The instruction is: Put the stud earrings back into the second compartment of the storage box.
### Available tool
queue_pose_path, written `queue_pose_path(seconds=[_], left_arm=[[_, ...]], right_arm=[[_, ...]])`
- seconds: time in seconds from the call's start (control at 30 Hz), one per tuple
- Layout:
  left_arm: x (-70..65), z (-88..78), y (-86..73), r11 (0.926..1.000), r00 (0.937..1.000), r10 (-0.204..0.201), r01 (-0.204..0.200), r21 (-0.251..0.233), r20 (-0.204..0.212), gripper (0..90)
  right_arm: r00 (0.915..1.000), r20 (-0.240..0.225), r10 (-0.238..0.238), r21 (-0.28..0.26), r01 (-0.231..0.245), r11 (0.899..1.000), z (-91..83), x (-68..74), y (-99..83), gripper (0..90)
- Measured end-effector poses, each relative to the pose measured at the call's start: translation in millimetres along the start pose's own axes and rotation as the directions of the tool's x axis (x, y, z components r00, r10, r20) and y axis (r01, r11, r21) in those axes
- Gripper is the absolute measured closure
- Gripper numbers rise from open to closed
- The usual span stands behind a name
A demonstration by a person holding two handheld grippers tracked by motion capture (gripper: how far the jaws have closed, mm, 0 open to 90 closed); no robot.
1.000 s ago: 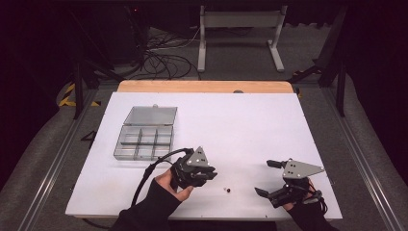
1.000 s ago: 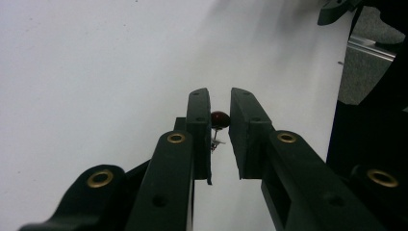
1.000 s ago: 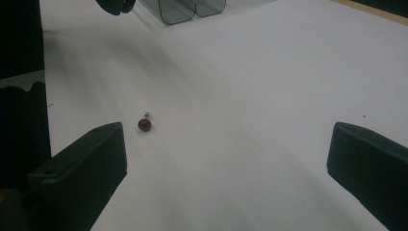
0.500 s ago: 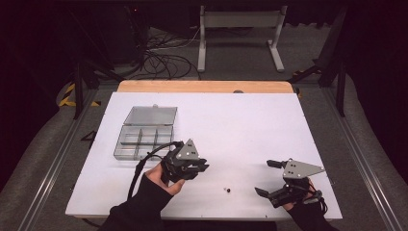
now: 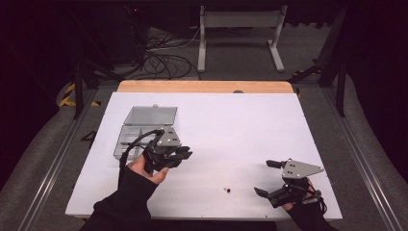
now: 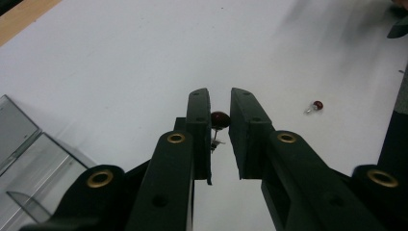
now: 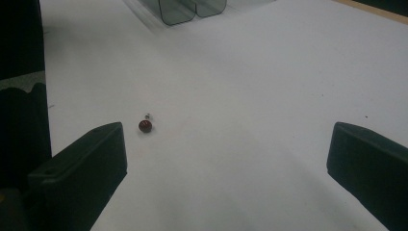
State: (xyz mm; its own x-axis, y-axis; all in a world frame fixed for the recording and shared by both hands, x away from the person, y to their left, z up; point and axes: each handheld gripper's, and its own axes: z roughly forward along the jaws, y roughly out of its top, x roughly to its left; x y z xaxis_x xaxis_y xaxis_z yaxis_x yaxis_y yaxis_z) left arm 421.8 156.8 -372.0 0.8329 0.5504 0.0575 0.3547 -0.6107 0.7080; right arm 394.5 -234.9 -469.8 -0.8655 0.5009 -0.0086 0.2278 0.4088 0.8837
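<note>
Carrying a red pin clenched in the left gripper toward the clear box; next, drop it into a compartment. Right gripper idles released.

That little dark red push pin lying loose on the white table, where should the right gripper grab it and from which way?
Grip the round red head of the loose pin, probably from straight above. It lies on its side on the white table, its thin metal point flat and too slim to pinch. The right gripper, jaws wide open, should close across the head. The left gripper holds a similar pin by its head.
</note>
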Motion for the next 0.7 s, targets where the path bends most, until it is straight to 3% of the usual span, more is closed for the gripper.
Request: queue_pose_path(seconds=[0.43, 0.7], left_arm=[[28.0, -15.4, -10.7, 0.9978, 0.9955, -0.065, 0.065, 0.009, -0.069, 78.8], [52.5, -21.9, -21.2, 0.9929, 0.9859, -0.113, 0.117, 0.022, -0.123, 78.8]], right_arm=[[1.0000, 0.001, 0.000, 0.001, 0.000, 1.000, 0.0, -0.1, -0.1, 0.8], [1.0000, 0.002, 0.000, 0.004, 0.000, 1.000, 0.3, -0.1, -0.2, 0.8]])
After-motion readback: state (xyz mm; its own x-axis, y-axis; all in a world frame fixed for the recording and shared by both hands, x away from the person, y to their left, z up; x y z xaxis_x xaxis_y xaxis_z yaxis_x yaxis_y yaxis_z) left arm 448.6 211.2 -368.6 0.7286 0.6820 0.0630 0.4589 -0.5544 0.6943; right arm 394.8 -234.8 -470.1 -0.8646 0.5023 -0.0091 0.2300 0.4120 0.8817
